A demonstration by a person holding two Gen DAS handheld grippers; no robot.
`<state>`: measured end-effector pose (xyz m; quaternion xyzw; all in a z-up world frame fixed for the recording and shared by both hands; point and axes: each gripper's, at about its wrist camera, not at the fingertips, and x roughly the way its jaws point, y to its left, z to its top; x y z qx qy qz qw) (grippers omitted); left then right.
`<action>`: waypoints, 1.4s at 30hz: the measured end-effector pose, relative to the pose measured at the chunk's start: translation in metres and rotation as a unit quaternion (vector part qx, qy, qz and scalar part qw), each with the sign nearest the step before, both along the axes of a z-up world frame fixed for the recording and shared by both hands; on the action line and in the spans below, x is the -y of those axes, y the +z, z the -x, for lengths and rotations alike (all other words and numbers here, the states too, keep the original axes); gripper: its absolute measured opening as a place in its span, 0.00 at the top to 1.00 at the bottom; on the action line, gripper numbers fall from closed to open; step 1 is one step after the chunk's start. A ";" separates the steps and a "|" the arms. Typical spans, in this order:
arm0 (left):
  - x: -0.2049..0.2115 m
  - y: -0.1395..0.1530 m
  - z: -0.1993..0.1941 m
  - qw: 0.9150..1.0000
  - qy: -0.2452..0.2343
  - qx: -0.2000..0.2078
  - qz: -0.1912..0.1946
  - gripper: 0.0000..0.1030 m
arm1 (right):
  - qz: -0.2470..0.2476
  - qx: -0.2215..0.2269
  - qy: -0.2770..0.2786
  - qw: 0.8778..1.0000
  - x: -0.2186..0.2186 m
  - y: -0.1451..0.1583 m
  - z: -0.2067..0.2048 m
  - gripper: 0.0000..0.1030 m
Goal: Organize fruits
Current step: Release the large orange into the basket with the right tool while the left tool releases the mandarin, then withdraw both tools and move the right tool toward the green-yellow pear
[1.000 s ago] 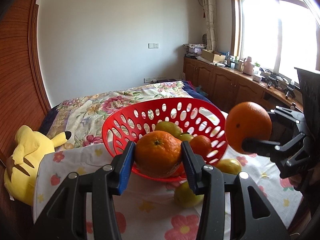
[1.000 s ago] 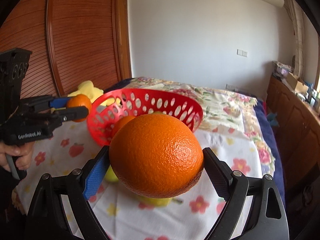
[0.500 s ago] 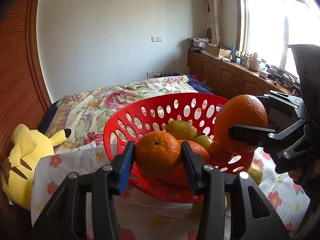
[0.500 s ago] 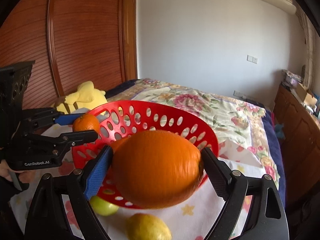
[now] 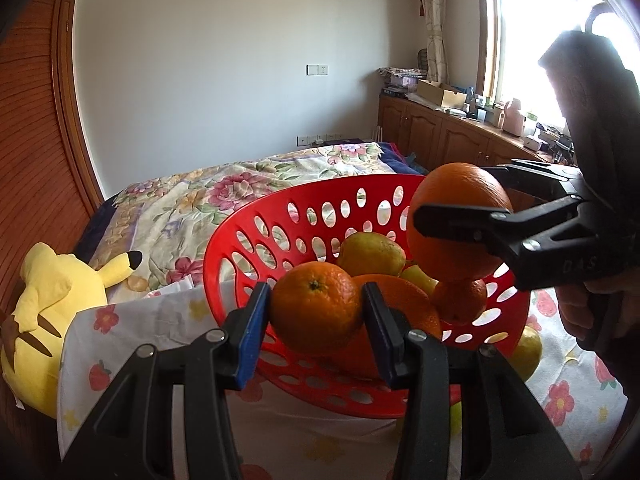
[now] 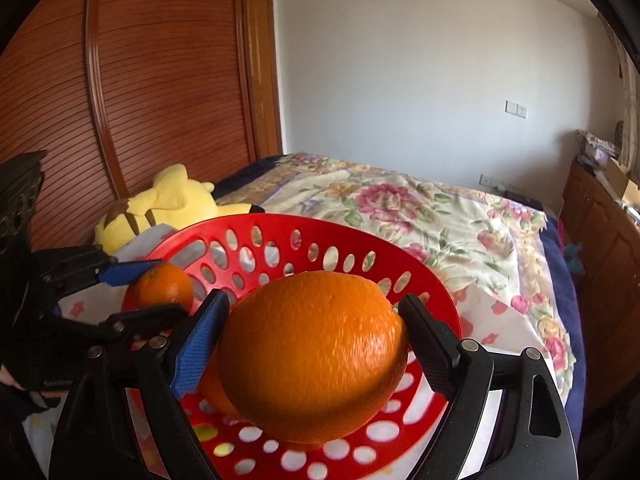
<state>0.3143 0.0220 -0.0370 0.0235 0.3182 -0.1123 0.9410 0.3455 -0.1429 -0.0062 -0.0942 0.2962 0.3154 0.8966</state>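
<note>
My left gripper [image 5: 316,312] is shut on a small orange [image 5: 318,308] and holds it over the near rim of the red perforated basket [image 5: 248,236]. My right gripper [image 6: 312,340] is shut on a large orange [image 6: 314,356] and holds it above the basket [image 6: 420,276]; it shows from the side in the left wrist view [image 5: 460,220]. The basket holds a lemon [image 5: 370,254], another orange [image 5: 400,296] and a small tangerine [image 5: 460,300]. The left gripper with its small orange [image 6: 164,288] shows at the left of the right wrist view.
The basket stands on a white flowered cloth [image 5: 132,320]. A lemon [image 5: 528,348] lies on the cloth to the basket's right. A yellow plush toy [image 5: 52,312] lies at the left. A bed with a floral quilt [image 5: 200,192] is behind, and wooden cabinets [image 5: 452,144] stand along the right wall.
Both grippers have moved forward with their oranges, from beside the basket to over it. The right gripper's large orange now hangs above the fruit inside.
</note>
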 end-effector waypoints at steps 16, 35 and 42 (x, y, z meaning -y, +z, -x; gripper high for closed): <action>0.006 -0.004 -0.010 1.000 0.007 -0.002 0.001 0.52 | -0.004 0.005 -0.016 1.000 0.016 -0.001 0.009 0.22; 0.000 0.011 0.053 0.999 0.007 0.046 0.024 0.39 | -0.032 0.015 -0.027 0.999 0.047 0.004 0.084 0.22; -0.001 -0.001 0.072 0.999 0.007 0.045 0.028 0.37 | -0.018 0.002 -0.045 0.999 0.057 -0.011 0.102 0.22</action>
